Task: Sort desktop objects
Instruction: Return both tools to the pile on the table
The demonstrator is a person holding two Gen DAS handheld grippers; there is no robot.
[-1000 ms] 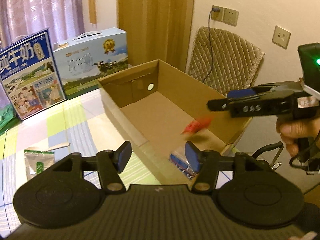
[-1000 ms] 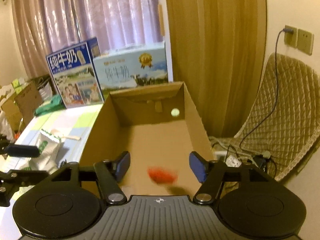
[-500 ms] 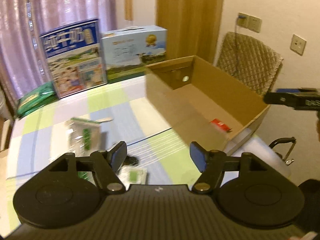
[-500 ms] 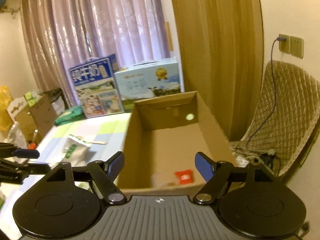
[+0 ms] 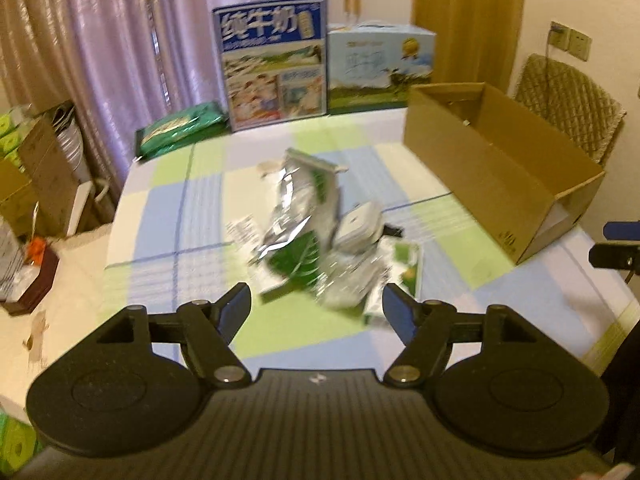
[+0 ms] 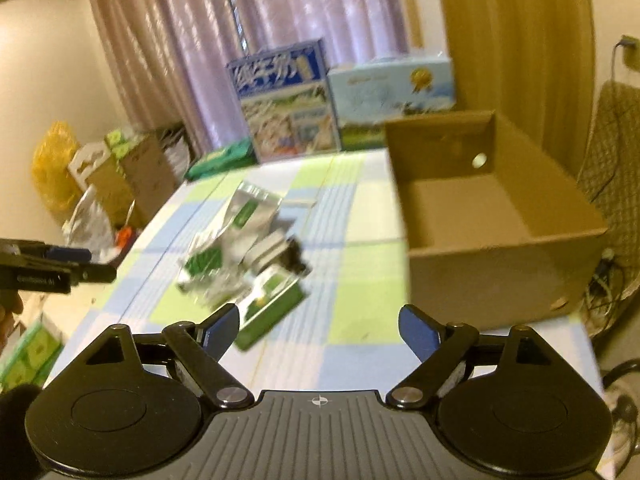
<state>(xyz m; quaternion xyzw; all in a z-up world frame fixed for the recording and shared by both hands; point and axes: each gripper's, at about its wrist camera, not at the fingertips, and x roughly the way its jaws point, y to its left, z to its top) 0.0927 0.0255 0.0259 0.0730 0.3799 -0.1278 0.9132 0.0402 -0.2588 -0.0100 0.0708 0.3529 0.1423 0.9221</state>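
A pile of silver-and-green foil packets point(image 5: 298, 216) lies in the middle of the checked tablecloth point(image 5: 168, 240), with a small white case point(image 5: 358, 222) and a flat green-and-white box point(image 5: 402, 276) beside it. My left gripper point(image 5: 316, 308) hovers open and empty just short of the pile. The open cardboard box point(image 5: 480, 168) stands at the table's right end. In the right wrist view the same pile point(image 6: 236, 236) and the green box point(image 6: 272, 304) lie ahead-left of my open, empty right gripper point(image 6: 320, 330), with the cardboard box point(image 6: 492, 280) on the right. Both views are motion-blurred.
Two milk cartons point(image 5: 276, 64) point(image 5: 380, 64) and a green pack point(image 5: 180, 128) stand at the table's far edge before the curtains. A quilted chair point(image 5: 568, 100) sits behind the box. Boxes and bags crowd the floor at left point(image 6: 132, 172).
A red packet fell from the right gripper into the cardboard box. Both grippers then swung left, away from the box and toward the pile on the table.
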